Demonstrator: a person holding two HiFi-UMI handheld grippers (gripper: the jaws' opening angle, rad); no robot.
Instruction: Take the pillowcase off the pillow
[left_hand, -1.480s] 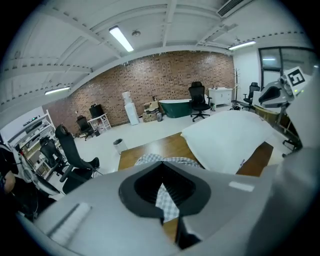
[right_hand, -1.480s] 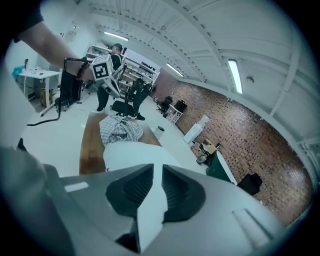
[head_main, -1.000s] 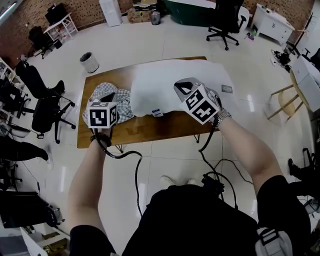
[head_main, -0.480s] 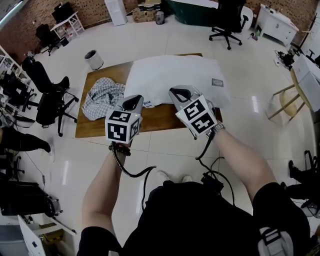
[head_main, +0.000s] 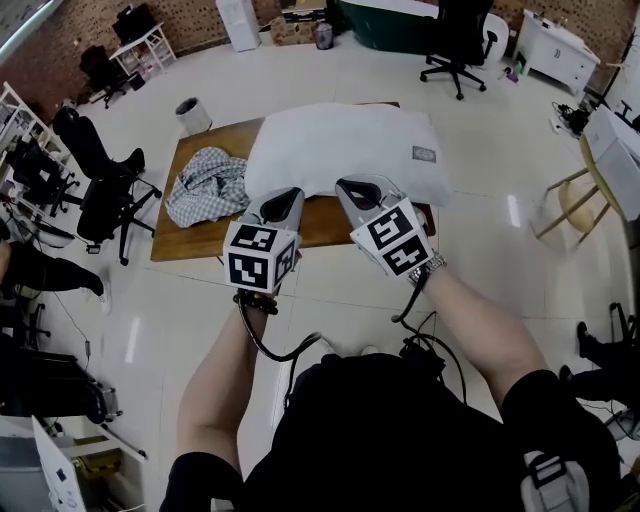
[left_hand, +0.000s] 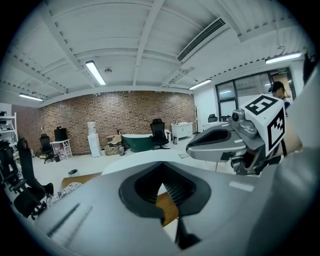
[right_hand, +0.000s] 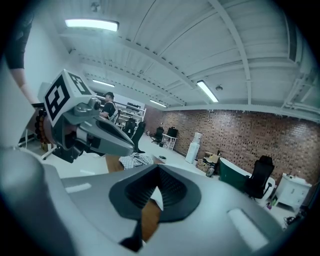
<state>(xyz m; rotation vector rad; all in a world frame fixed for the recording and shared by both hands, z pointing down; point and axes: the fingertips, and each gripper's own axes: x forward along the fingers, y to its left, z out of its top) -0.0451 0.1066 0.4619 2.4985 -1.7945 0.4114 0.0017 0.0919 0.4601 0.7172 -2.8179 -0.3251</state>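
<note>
Head view: left tool (head_main: 285, 197), right tool (head_main: 353, 186), jaws closed, empty, close before pillow (head_main: 350, 140).

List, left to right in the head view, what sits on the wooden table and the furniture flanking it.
black office chair → checked cloth → white pillow → wooden chair

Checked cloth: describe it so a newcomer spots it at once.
Find the brown wooden table on the white floor. A big white pillow lies on it; the checked cloth is the crumpled heap left of the pillow, the only patterned thing there.
</note>
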